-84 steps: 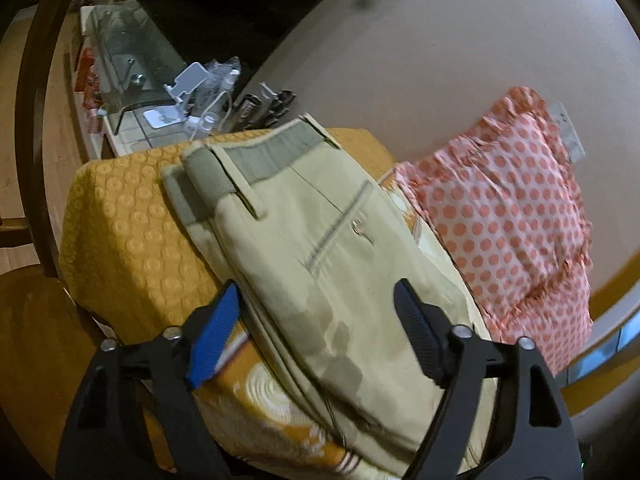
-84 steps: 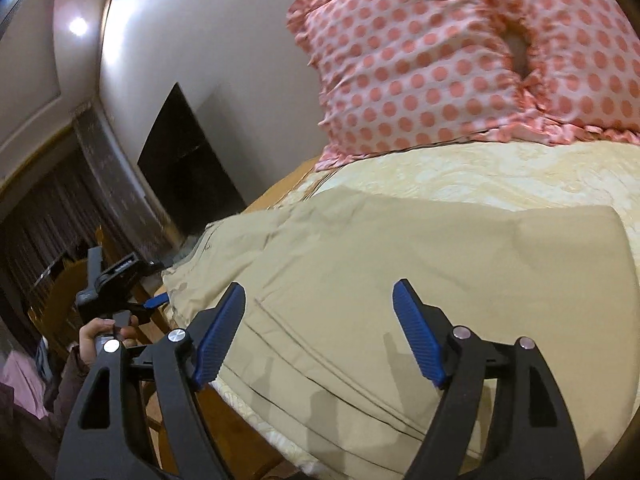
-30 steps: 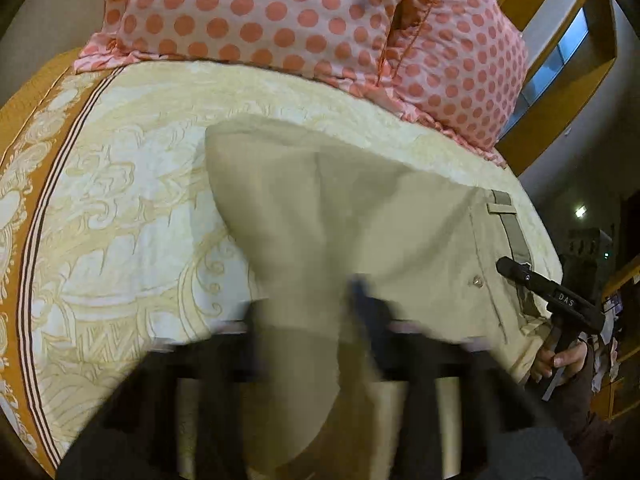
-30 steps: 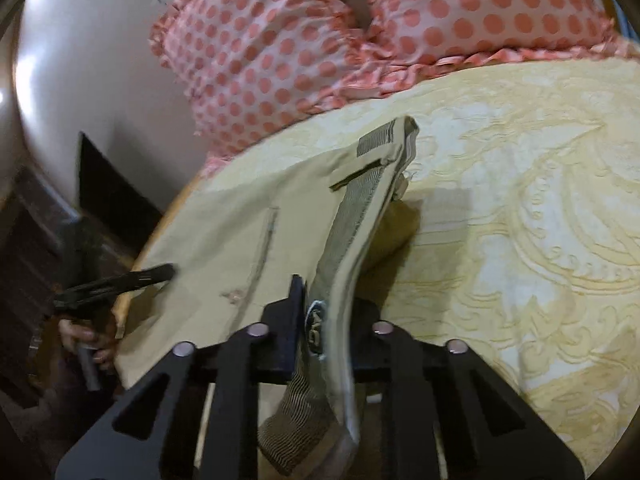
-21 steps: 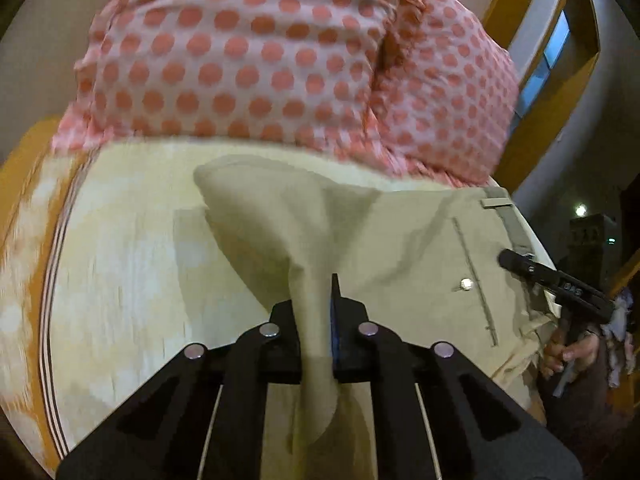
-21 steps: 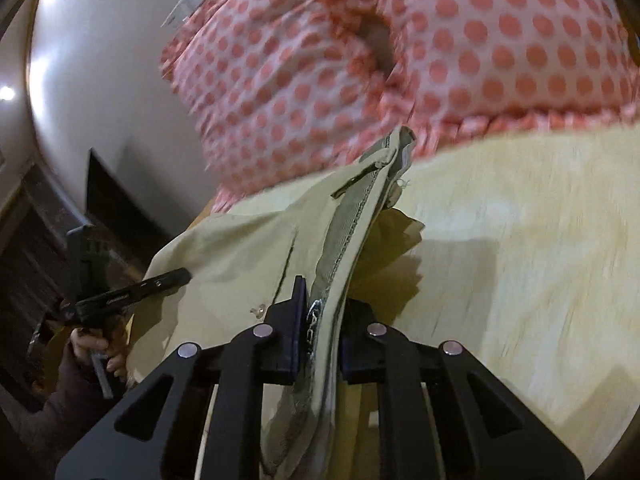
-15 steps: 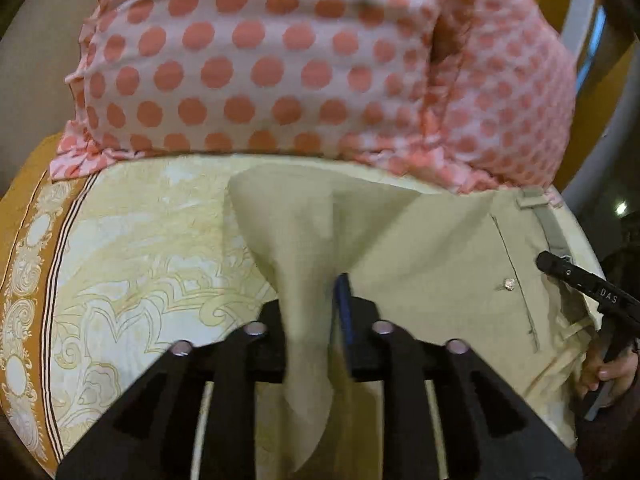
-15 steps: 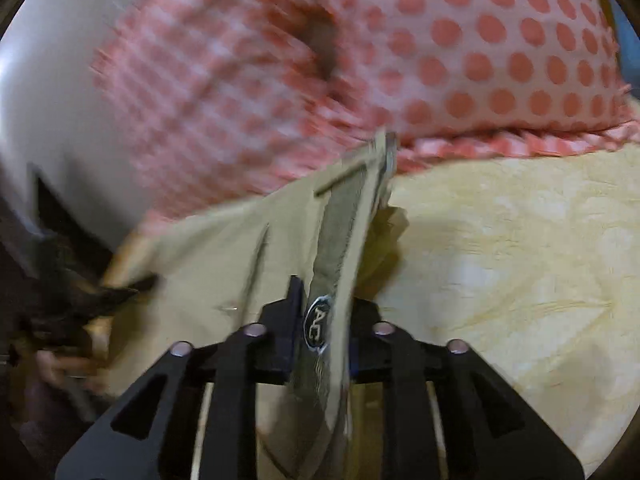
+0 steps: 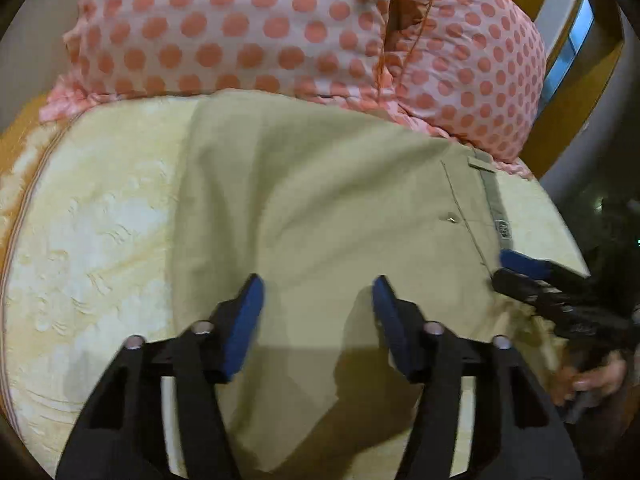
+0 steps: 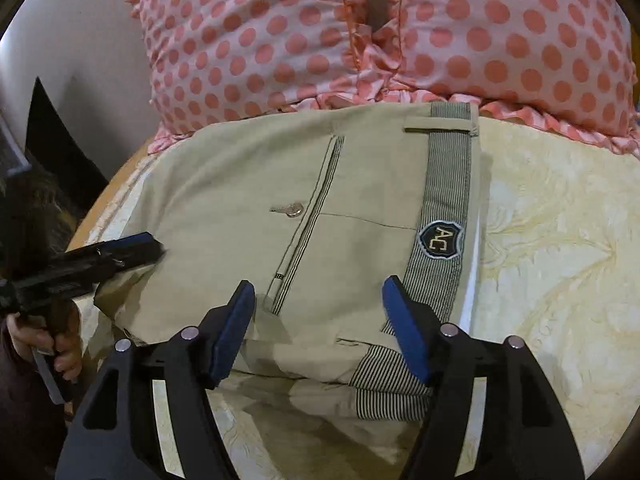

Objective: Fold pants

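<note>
The khaki pants [image 9: 328, 216] lie folded and flat on the cream patterned bedspread [image 9: 92, 232], their far edge against the pillows. The right wrist view shows the striped waistband with an AC badge [image 10: 440, 236] and a buttoned back pocket [image 10: 296, 210]. My left gripper [image 9: 316, 312] is open and empty just above the leg end of the fold. My right gripper [image 10: 318, 316] is open and empty above the waistband end. Each gripper shows in the other's view, the right one [image 9: 532, 276] and the left one [image 10: 108, 256].
Two pink polka-dot pillows [image 9: 256, 32] [image 10: 400, 36] stand along the far side of the bed. A bare wall and a dark opening [image 10: 52, 140] lie at the left in the right wrist view. The bedspread's orange border [image 9: 16, 148] marks the bed's edge.
Both grippers were shut on the pants and carrying the fabric towards the pillows. Both have opened and let go, and the pants now lie flat.
</note>
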Demonstrator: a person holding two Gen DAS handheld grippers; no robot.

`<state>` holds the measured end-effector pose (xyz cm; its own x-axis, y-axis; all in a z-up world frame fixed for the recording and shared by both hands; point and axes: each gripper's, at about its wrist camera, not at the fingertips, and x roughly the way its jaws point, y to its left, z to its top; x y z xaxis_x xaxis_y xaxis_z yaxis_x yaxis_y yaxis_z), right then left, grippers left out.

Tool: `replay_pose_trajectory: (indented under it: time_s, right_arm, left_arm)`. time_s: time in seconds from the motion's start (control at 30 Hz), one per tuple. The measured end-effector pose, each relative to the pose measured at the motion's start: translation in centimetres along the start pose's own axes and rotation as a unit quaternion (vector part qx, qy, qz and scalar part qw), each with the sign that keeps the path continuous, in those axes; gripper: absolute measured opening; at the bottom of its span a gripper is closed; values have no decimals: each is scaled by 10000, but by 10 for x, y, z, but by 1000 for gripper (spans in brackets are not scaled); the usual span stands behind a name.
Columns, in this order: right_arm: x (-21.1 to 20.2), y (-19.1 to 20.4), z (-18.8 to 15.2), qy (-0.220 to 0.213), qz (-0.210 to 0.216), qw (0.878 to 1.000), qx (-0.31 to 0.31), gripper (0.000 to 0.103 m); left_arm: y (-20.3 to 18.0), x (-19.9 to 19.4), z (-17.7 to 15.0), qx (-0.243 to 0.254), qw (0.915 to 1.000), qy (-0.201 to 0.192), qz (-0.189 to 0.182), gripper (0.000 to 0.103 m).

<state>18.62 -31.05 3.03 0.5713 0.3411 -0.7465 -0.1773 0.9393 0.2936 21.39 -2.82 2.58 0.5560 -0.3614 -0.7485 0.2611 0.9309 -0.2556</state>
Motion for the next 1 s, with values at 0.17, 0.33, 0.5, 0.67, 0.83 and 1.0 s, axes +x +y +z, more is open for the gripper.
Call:
replay_pose_trajectory:
  time_s: [0.17, 0.33, 0.5, 0.67, 0.83, 1.0]
  right_arm:
    - [-51, 36, -45, -670, -681, 9950, -299, 102]
    - [-54, 68, -93, -737, -1047, 9900, -584, 102]
    - [-36, 71, -111, -540, -1343, 9889, -325, 102]
    - [-34, 75, -118, -736, -1470, 9862, -205, 102]
    - [-36, 77, -124, -993, -1525, 9831, -198, 102]
    - [-36, 76, -126, -1124, -1552, 9813, -171, 102]
  left_arm:
    - [-14, -60, -37, -28, 9986, -439, 288, 89]
    - [-25, -93, -100, -92, 9937, -563, 961, 101]
    - [-20, -86, -130, -313, 9924, -377, 1127, 101]
    - [-32, -81, -141, 6, 9873, -444, 1528, 101]
    - [-35, -78, -146, 83, 9832, -617, 1715, 101]
    - [-36, -79, -148, 63, 9820, -713, 1750, 101]
